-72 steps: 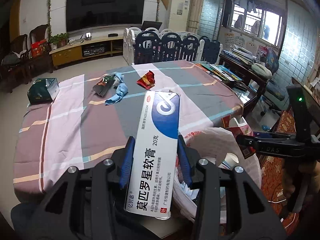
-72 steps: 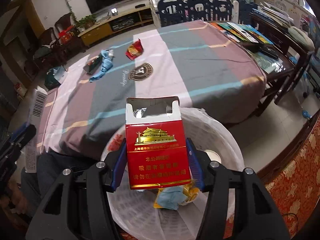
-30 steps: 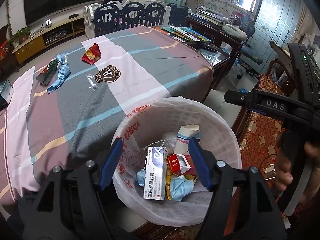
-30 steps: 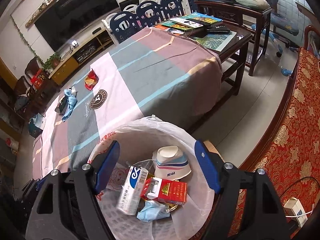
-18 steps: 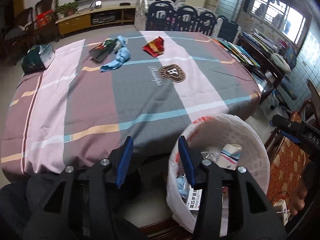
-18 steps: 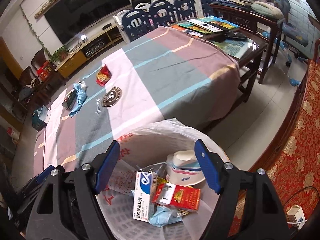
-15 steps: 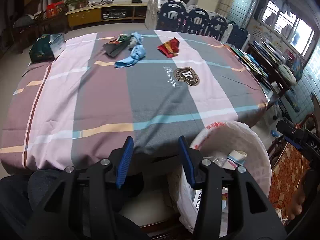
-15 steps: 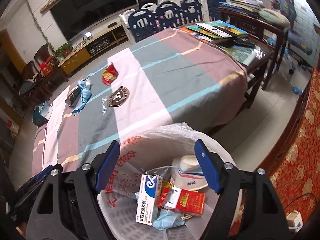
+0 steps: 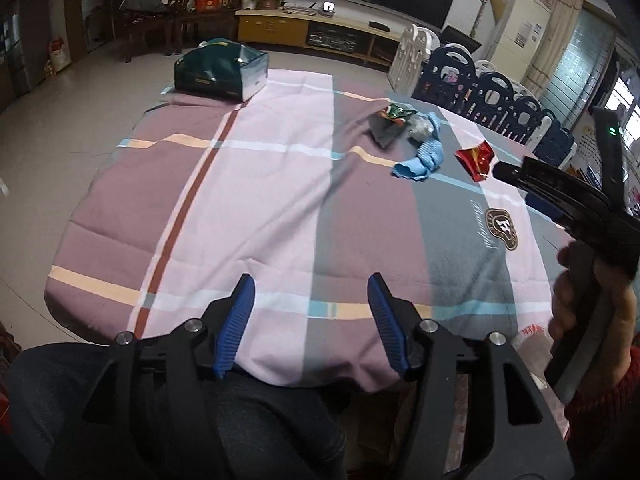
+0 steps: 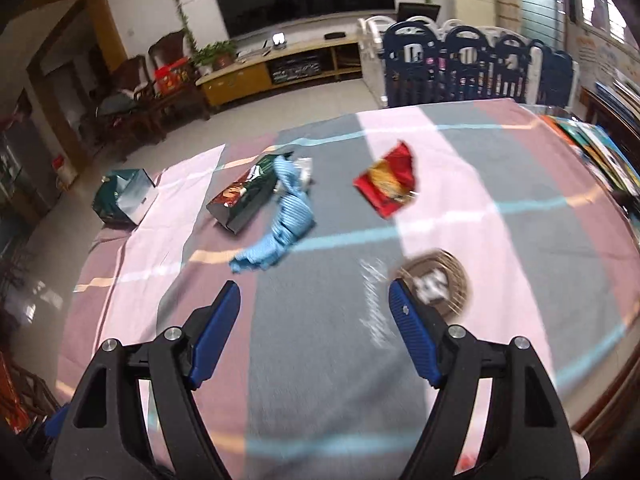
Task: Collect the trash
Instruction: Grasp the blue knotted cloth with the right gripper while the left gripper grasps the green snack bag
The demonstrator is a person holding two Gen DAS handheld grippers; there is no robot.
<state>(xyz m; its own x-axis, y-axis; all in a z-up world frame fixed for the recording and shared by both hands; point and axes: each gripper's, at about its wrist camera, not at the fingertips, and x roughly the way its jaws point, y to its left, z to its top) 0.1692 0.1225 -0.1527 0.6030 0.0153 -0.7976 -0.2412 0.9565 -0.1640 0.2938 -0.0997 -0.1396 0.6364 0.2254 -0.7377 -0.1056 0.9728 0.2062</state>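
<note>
On the striped tablecloth (image 9: 280, 200) lie a red snack wrapper (image 10: 390, 188) (image 9: 476, 158), a crumpled blue cloth (image 10: 286, 220) (image 9: 424, 158) and a dark green packet (image 10: 244, 196) (image 9: 390, 124), grouped toward the far side. My left gripper (image 9: 310, 280) hangs over the table's near edge, far short of them; its jaws are opening with nothing between them. My right gripper (image 10: 314, 285) is over the grey stripe, open and empty, just short of the blue cloth. A hand (image 9: 592, 292) holds it at the right of the left wrist view.
A dark green box (image 9: 220, 70) (image 10: 124, 196) sits on the table's far left corner. The white bin bag's rim (image 9: 532, 344) shows below the table edge. A leg in dark trousers (image 9: 240, 420) is under the left gripper. A blue and white fence (image 10: 460, 68) and books (image 10: 608, 152) stand beyond.
Both grippers have swung away from the bin and out over the table. The bin and the boxes in it have left the right wrist view. The left jaws narrowed, then widened.
</note>
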